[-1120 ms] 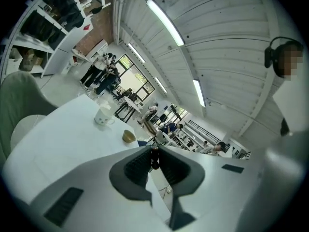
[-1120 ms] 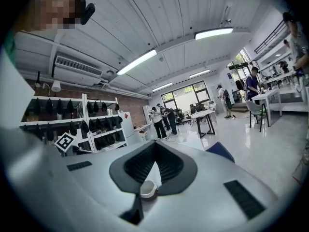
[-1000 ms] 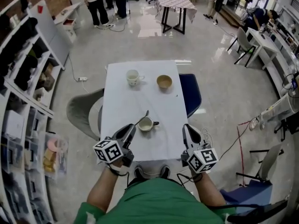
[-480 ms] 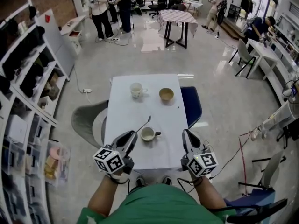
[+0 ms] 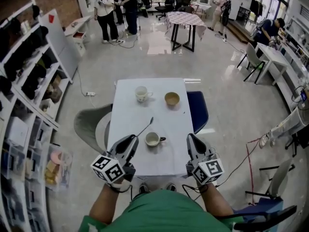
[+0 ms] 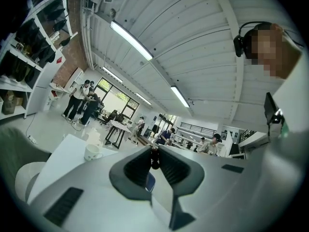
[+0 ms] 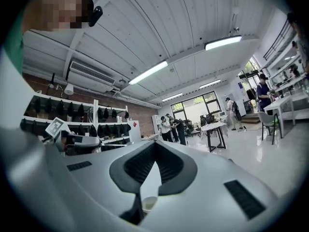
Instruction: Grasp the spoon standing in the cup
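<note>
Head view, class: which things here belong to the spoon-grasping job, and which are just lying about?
Job in hand:
- spoon, gripped by the left gripper
- near white cup

Lying about:
- printed mug
- tan bowl

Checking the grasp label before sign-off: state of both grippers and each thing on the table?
left gripper: shut on the spoon
right gripper: shut, empty
spoon: out of the cup, slanting above the table
cup: upright, no spoon in it
mug: upright, far end of the table
bowl: upright, beside the mug
</note>
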Demonstrator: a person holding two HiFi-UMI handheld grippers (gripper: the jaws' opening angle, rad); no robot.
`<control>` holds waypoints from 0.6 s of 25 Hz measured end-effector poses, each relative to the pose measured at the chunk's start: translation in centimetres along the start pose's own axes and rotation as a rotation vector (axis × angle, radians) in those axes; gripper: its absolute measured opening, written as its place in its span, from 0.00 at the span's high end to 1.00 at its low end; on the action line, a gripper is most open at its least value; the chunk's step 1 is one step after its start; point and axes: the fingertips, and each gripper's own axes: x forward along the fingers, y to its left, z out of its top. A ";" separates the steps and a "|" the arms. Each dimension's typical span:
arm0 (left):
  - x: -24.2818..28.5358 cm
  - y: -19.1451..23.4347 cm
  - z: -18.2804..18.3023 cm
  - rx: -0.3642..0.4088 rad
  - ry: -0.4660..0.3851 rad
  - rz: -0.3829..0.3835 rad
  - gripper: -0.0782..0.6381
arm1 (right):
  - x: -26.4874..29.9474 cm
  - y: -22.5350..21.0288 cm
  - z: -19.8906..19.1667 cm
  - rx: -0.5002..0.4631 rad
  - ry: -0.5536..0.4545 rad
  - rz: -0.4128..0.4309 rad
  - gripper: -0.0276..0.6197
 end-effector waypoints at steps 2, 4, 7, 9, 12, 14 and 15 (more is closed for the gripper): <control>0.0 -0.2 0.3 0.016 -0.006 0.003 0.81 | 0.1 -0.1 0.1 -0.009 0.002 0.002 0.93; 0.0 -0.4 0.5 0.037 -0.011 0.006 0.81 | 0.3 0.0 0.3 -0.014 0.001 0.008 0.93; 0.1 -0.6 0.4 0.063 -0.004 0.013 0.81 | 0.1 0.0 0.1 -0.013 0.004 0.016 0.93; 0.2 -0.6 0.1 0.062 0.003 0.018 0.81 | 0.1 0.1 -0.1 -0.012 0.008 0.024 0.93; 0.3 -0.6 -0.1 0.049 0.006 0.014 0.81 | 0.0 0.2 -0.3 -0.011 0.017 0.028 0.93; 0.4 -0.7 -0.1 0.051 0.007 0.011 0.81 | 0.1 0.3 -0.5 -0.009 0.025 0.028 0.93; 0.4 -0.7 -0.1 0.058 0.011 0.011 0.81 | 0.2 0.4 -0.6 -0.008 0.030 0.029 0.93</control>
